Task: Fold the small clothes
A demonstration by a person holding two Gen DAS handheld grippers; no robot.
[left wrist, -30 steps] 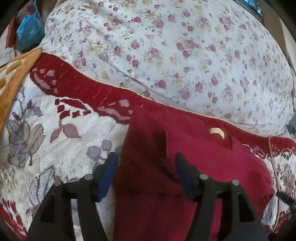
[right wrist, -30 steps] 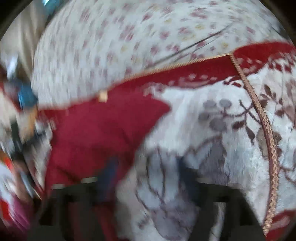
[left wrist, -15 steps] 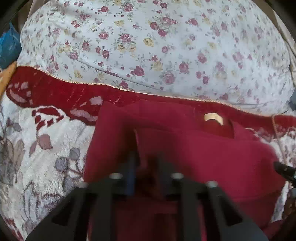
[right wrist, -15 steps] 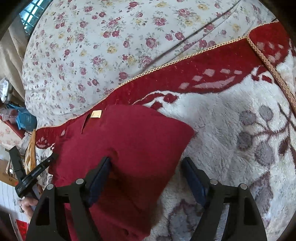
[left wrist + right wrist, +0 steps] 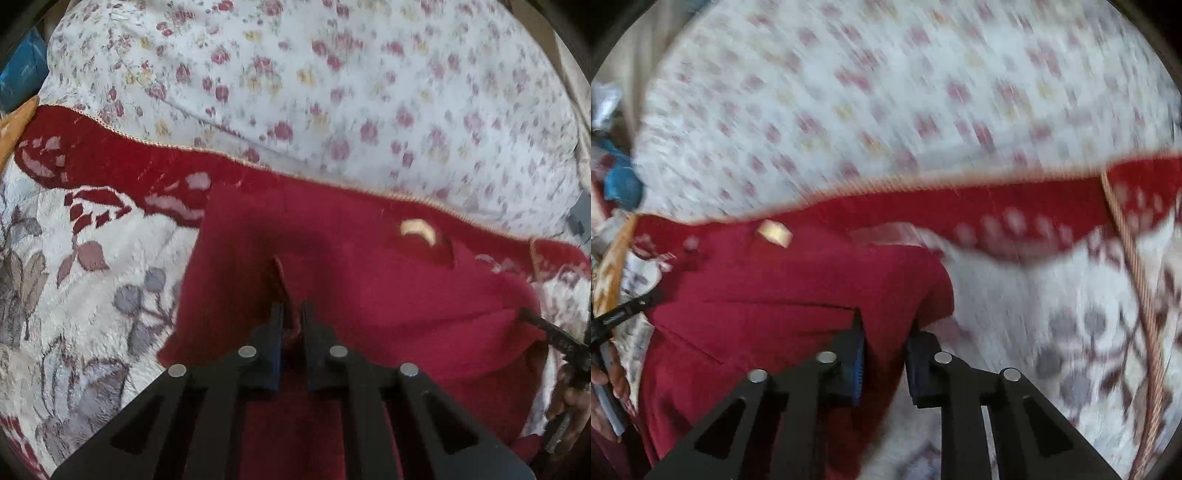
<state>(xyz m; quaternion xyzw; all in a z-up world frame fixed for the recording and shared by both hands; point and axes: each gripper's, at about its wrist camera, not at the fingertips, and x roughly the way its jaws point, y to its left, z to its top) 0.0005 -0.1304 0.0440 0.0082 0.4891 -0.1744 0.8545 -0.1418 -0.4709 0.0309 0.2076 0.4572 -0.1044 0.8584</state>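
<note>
A dark red garment (image 5: pixel 388 291) with a small tan neck label (image 5: pixel 417 229) lies on a white and red patterned blanket (image 5: pixel 92 258). My left gripper (image 5: pixel 291 317) is shut on a pinched fold of the red garment near its left side. In the right wrist view the same garment (image 5: pixel 775 288) shows with its label (image 5: pixel 774 233). My right gripper (image 5: pixel 884 332) is shut on the garment's right edge. That view is blurred by motion.
A white quilt with small red flowers (image 5: pixel 332 92) rises behind the blanket. The blanket's gold cord trim (image 5: pixel 1126 240) runs down the right. A blue bag (image 5: pixel 22 74) sits at the far left. The other gripper's tip (image 5: pixel 554 332) shows at the right edge.
Both grippers have gone from open to shut on the red garment. The left one closed on a fold near the left side, the right one on the right edge.
</note>
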